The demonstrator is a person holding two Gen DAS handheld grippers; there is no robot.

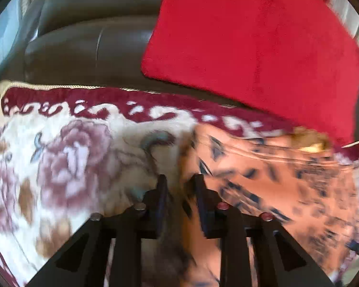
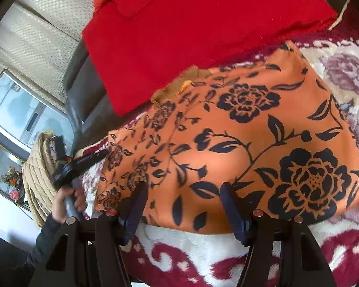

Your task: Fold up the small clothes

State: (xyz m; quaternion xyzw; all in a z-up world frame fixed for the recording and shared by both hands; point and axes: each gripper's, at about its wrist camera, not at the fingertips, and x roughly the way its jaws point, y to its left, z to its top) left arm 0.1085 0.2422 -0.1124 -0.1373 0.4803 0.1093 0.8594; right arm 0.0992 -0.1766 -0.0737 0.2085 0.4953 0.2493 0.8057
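With the left hand-held gripper (image 1: 179, 184) clamped on the orange floral garment's (image 2: 239, 138) edge on the blanket (image 2: 335, 55), right hand-held gripper (image 2: 184, 191) apart at its six-o'clock hem, we should draw the fold over evenly, keeping edges aligned.

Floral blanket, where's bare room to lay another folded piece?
The floral blanket lies bare beside the orange garment, away from the red cushion. A narrower strip shows along the garment's near edge. It is crowded where cushion and garment meet.
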